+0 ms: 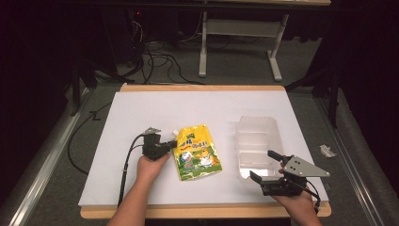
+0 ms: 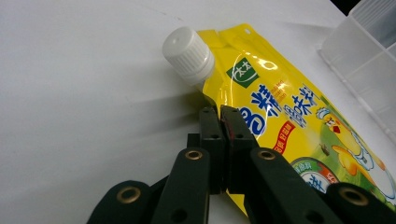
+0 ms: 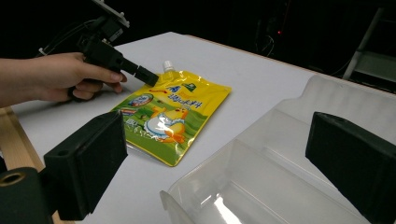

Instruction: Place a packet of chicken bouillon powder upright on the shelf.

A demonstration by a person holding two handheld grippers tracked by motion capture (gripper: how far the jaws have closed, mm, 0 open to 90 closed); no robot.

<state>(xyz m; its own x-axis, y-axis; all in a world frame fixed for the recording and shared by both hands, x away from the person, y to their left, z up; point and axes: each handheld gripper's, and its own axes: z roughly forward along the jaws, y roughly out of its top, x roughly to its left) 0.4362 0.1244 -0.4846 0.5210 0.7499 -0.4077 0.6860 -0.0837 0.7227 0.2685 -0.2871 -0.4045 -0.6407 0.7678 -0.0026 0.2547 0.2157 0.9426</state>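
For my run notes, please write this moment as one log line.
left gripper: shut on yellow plastic spout pouch edge | right gripper: open, beside clear plastic bin | pouch flat on white table

One yellow pouch (image 1: 197,151) lies on the table, and it has one white screw cap (image 2: 188,55). One clear plastic bin (image 1: 256,141) sits near it, divided inside into compartments whose number cannot be told for certain. One white table (image 1: 141,108) with a wooden edge bears both. Two black grippers are in use, the left gripper (image 1: 172,144) and the right gripper (image 1: 266,165), one in each of the person's two hands, and each has two jaws. One small scrap of white paper (image 1: 327,150) lies on the floor to the right of the table.
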